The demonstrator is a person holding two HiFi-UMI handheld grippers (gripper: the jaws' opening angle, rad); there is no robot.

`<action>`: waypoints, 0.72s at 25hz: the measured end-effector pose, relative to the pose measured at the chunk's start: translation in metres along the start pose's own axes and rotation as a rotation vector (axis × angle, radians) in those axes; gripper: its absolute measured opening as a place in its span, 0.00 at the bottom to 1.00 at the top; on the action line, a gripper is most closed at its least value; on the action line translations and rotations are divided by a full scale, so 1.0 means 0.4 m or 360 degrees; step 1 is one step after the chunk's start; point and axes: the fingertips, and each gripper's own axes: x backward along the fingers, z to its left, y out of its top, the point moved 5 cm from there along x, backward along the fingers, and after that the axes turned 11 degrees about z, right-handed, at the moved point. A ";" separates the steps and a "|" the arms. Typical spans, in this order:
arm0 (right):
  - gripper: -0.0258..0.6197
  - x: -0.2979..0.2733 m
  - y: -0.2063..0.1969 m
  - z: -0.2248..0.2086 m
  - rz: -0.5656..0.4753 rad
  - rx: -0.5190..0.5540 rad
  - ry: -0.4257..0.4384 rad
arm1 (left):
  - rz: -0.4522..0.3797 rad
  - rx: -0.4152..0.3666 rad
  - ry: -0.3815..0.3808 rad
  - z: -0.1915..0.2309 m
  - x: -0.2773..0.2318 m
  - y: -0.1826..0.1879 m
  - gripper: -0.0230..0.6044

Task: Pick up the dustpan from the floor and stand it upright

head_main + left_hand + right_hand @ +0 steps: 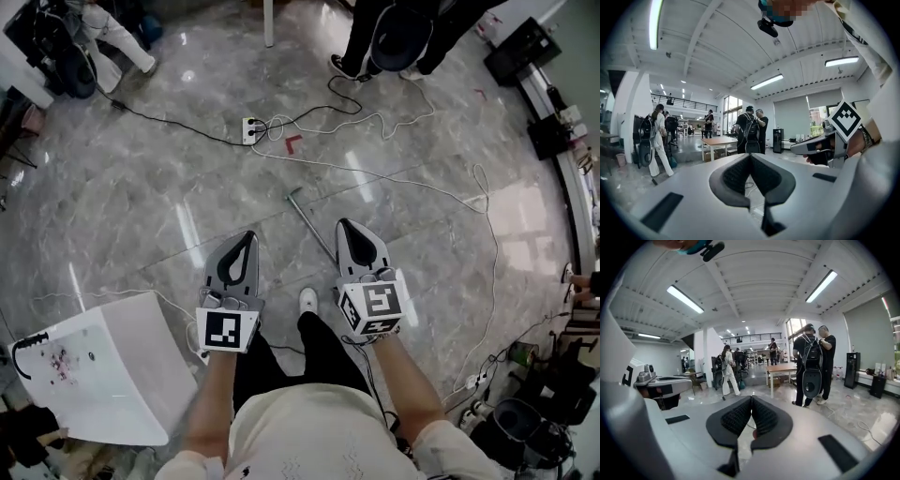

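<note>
A thin grey-green handle (309, 222) lies flat on the marble floor, running from the upper left down toward my right gripper. I cannot see a pan at either end; its lower end is hidden behind the right gripper. My left gripper (247, 236) hovers left of the handle, its jaws shut with nothing between them (750, 155). My right gripper (344, 225) hangs just right of the handle's lower part, also shut and empty (751, 398). Both gripper views look level across the room and show no dustpan.
A white bin (112, 370) stands on the floor at my lower left. A power strip (251, 129) and long white and black cables (412, 178) cross the floor ahead. People stand at the far side (375, 37), near a wooden table (780, 369). Equipment lines the right wall (553, 131).
</note>
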 end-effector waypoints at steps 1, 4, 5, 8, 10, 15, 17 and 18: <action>0.07 -0.026 0.003 0.013 0.0012 -0.0014 -0.0045 | 0.0011 0.0023 -0.0044 0.032 -0.020 -0.017 0.05; 0.07 -0.097 0.003 0.064 0.0035 -0.0032 -0.0105 | 0.0088 0.0046 -0.0194 0.130 -0.078 -0.064 0.05; 0.07 -0.127 -0.004 0.078 0.0042 -0.0022 -0.0094 | 0.0107 0.0019 -0.0241 0.161 -0.102 -0.078 0.05; 0.07 -0.246 -0.049 0.087 0.0088 0.0000 -0.0058 | 0.0093 -0.0020 -0.0307 0.233 -0.184 -0.134 0.05; 0.07 -0.332 -0.104 0.079 0.0129 -0.0003 -0.0053 | 0.0097 0.0008 -0.0316 0.265 -0.240 -0.200 0.05; 0.07 -0.552 -0.340 0.012 0.0327 -0.0068 0.0019 | 0.0136 0.0058 -0.0238 0.294 -0.376 -0.396 0.05; 0.07 -0.645 -0.455 -0.033 0.0412 -0.0050 0.0017 | 0.0130 0.0013 -0.0173 0.295 -0.430 -0.483 0.05; 0.07 -0.693 -0.514 -0.057 0.0461 -0.0035 0.0020 | 0.0135 -0.0010 -0.0146 0.295 -0.457 -0.534 0.05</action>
